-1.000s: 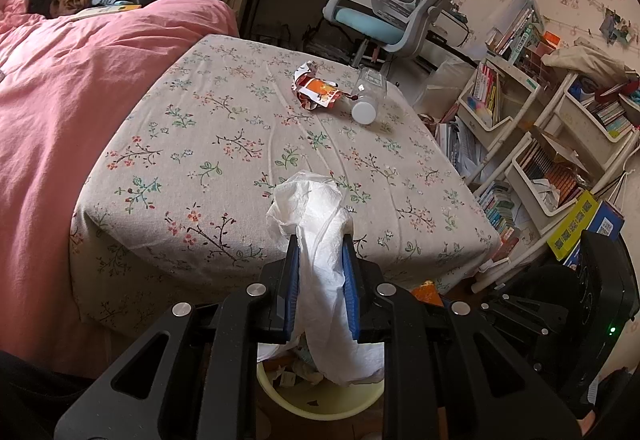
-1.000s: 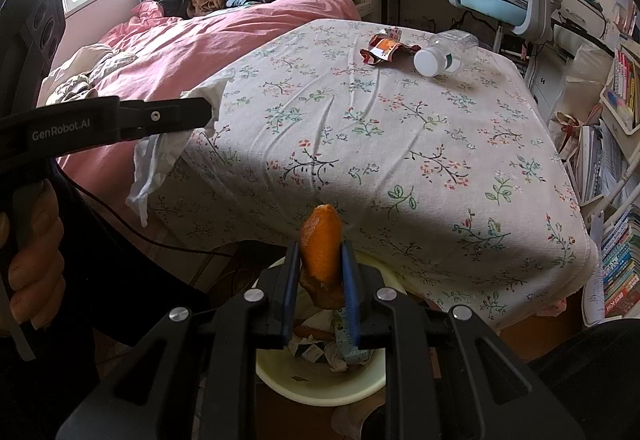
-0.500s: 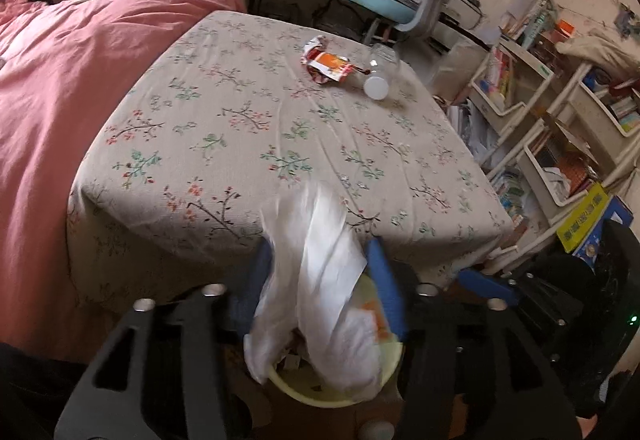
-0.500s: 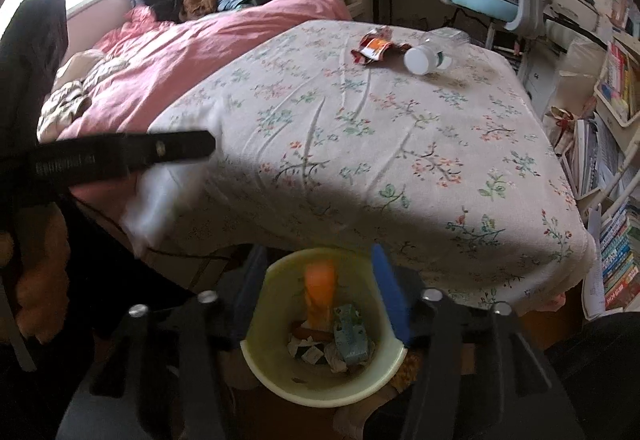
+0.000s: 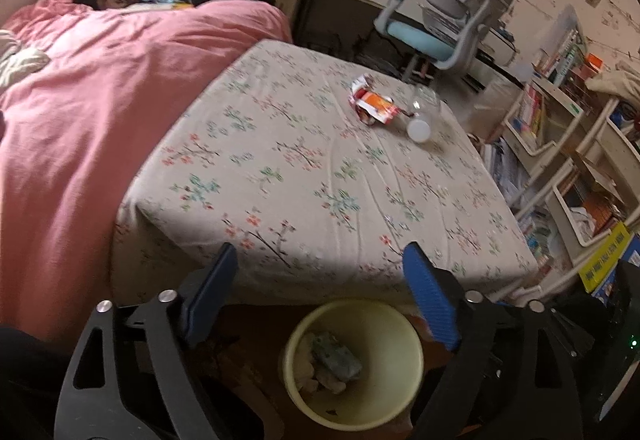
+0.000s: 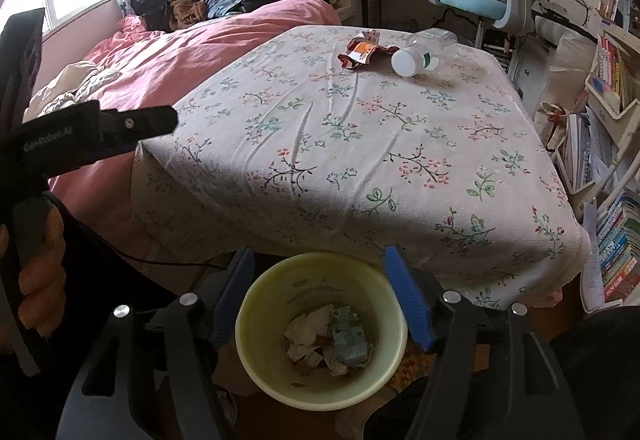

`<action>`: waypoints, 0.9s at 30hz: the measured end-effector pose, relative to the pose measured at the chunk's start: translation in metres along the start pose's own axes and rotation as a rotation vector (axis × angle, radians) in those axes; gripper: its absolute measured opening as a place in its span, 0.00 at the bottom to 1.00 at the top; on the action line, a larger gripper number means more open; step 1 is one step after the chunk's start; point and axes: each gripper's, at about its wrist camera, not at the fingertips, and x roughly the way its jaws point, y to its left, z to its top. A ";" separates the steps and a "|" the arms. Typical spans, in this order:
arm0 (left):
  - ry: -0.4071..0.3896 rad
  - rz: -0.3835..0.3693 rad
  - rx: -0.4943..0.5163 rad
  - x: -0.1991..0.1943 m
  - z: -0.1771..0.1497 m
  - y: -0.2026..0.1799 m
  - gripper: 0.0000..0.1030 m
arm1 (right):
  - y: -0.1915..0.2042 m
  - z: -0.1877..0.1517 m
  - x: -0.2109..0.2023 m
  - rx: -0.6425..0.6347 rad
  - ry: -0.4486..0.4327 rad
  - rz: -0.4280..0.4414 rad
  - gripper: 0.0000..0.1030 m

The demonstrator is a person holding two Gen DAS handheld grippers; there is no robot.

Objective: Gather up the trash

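Left hand-held gripper point(image 5: 320, 304) and right hand-held gripper point(image 6: 320, 296) gape wide — empty; bin point(image 6: 256, 304) below.

Open bin point(image 6: 256, 324) mouth — table edge point(image 6: 360, 256) just beyond

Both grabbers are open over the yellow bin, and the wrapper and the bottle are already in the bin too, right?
Not quite. Both the left gripper and the right gripper are open over the yellow bin, but the wrapper and the bottle lie on the flowered table, as the right wrist view shows.
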 end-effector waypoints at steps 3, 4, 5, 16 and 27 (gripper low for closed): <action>-0.026 0.033 0.003 -0.004 0.002 0.001 0.84 | -0.001 0.001 -0.001 0.008 -0.010 -0.001 0.67; -0.030 0.039 0.003 -0.004 0.002 0.001 0.85 | -0.001 0.001 -0.002 0.009 -0.013 -0.001 0.68; -0.035 0.048 0.003 -0.004 0.003 0.001 0.85 | 0.000 0.001 -0.002 0.010 -0.014 -0.002 0.68; -0.078 0.107 0.012 -0.010 0.006 0.001 0.92 | 0.005 0.003 0.001 0.000 -0.017 -0.012 0.75; -0.075 0.133 0.014 -0.009 0.004 0.001 0.93 | 0.005 0.002 0.001 -0.004 -0.013 -0.014 0.78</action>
